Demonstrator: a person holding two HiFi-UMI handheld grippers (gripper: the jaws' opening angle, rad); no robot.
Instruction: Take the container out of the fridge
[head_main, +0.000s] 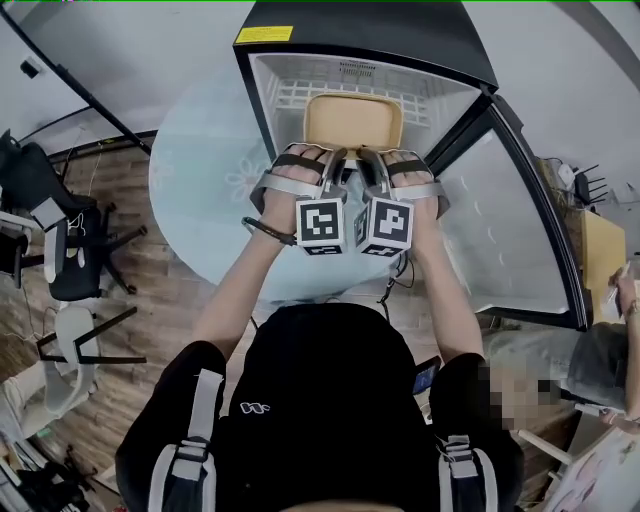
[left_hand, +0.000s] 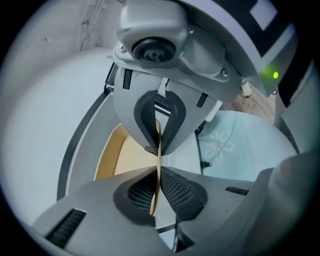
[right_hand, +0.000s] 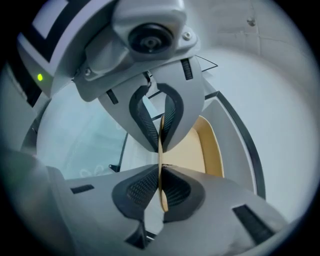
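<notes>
A shallow tan container (head_main: 353, 120) sits in the open black mini fridge (head_main: 262, 100), on its white interior floor. Both grippers reach into the fridge side by side at the container's near edge. My left gripper (head_main: 335, 162) is shut on the container's thin rim; in the left gripper view the rim runs between the ribbed pads (left_hand: 172, 189) of the gripper (left_hand: 159, 160), with the tan container (left_hand: 122, 155) to the left. My right gripper (head_main: 372, 162) is shut on the same near rim, which the right gripper view shows pinched in the gripper (right_hand: 161, 161), the container (right_hand: 195, 150) lying to the right.
The fridge's glass door (head_main: 510, 220) stands open to the right. A round pale blue rug (head_main: 200, 200) lies under the fridge on a wooden floor. Black office chairs (head_main: 60, 250) stand at the left. Another person (head_main: 600, 360) and cluttered items are at the right edge.
</notes>
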